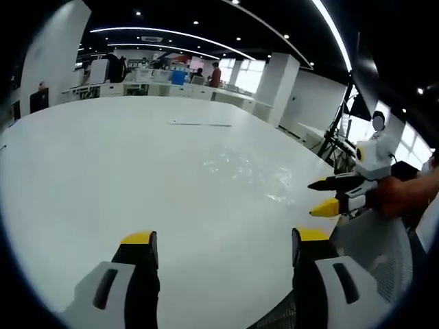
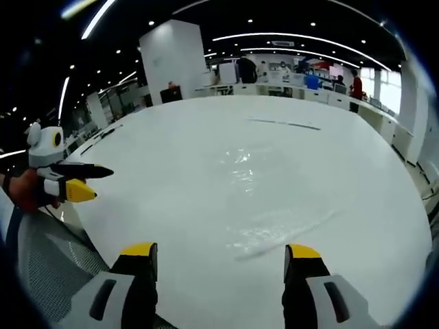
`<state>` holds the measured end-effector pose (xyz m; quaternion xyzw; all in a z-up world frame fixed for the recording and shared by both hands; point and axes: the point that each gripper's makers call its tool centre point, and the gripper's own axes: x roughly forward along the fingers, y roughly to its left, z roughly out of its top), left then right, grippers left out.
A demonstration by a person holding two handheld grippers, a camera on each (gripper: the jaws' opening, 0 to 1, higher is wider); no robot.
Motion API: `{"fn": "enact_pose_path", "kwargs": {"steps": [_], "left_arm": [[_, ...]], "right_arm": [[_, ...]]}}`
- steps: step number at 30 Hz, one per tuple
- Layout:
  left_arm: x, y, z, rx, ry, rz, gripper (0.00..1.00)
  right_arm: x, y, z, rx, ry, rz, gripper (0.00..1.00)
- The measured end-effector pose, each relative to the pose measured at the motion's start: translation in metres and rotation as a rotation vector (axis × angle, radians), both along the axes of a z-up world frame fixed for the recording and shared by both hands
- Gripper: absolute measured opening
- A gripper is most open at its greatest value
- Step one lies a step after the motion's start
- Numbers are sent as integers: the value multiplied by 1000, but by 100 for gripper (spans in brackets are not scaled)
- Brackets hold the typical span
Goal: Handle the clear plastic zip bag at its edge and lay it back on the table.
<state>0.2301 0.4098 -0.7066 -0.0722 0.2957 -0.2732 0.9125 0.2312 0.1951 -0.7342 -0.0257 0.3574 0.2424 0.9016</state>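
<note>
A clear plastic zip bag (image 2: pixel 274 205) lies flat on the big white table (image 2: pixel 171 171). The right gripper (image 2: pixel 223 264) hangs over the table edge near the bag, jaws wide apart and holding nothing. The left gripper (image 1: pixel 225 250) is wide open too, with nothing in it, farther from the bag (image 1: pixel 247 171).

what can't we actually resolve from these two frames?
- Clear zip bag: in the right gripper view just glare and creases on the white table; outline and zip edge can't be traced. Left gripper view: faint sheen.
- Thin flat strip far across the table: too small to identify.
- Background desks and people: too small and blurred.
- Right gripper in the left gripper view: its handle is cut off by the edge.
</note>
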Motion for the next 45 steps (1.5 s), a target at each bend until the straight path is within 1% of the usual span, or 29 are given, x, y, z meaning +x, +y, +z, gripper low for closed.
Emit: {"fn": "enact_pose_path", "kwargs": {"steps": [2, 6, 11, 13, 15, 19, 23, 27, 28, 30, 31, 32, 33, 35, 37, 39, 41, 43, 44, 45], "left_arm": [[-1, -1, 0, 0, 2, -1, 79], [-1, -2, 1, 3, 3, -7, 79], [-2, -1, 0, 3, 6, -2, 78], [-2, -1, 0, 5, 8, -2, 78], [-2, -1, 0, 5, 7, -1, 78], [-2, -1, 1, 5, 10, 2, 78], [-3, -2, 1, 5, 14, 3, 77], [-3, -2, -1, 8, 18, -1, 77], [-4, -2, -1, 9, 20, -2, 77], [-4, -1, -4, 13, 27, -4, 77], [-4, -1, -4, 13, 28, -4, 77], [-3, -1, -4, 12, 27, -5, 77], [-3, -1, -5, 11, 28, -5, 77], [-4, 0, -6, 14, 34, -6, 77], [-4, 0, -8, 18, 40, -8, 76], [-4, 0, -8, 20, 41, -9, 76], [-4, 0, -9, 23, 44, -11, 76], [-5, 0, -11, 28, 48, -15, 76], [-5, 0, -11, 29, 50, -16, 75], [-5, 0, -11, 28, 49, -17, 75]], "right_arm": [[7, -10, 0, -25, 0, 0, 74], [21, -24, 0, -38, 2, -16, 73], [34, -29, 2, -39, -8, -28, 72], [41, -32, -1, -45, -4, -28, 72], [41, -32, -2, -52, -5, -29, 72], [50, -35, -4, -67, -6, -27, 72], [56, -43, -7, -87, -1, -33, 72], [70, -57, -16, -120, 4, -42, 71], [69, -57, -15, -128, 8, -38, 71], [78, -70, -19, -222, -1, -2, 70], [82, -73, -23, -249, 3, 25, 70], [80, -70, -19, -243, 5, 31, 70], [83, -70, -18, -240, 5, 33, 70], [96, -77, -21, -246, 1, 36, 70], [102, -79, -21, -238, 8, 26, 70], [101, -80, -21, -234, 9, 15, 70], [107, -82, -25, -229, 17, 12, 70], [107, -82, -33, -210, 39, 0, 69], [110, -83, -38, -206, 43, -1, 69], [111, -83, -41, -212, 46, 0, 69]]}}
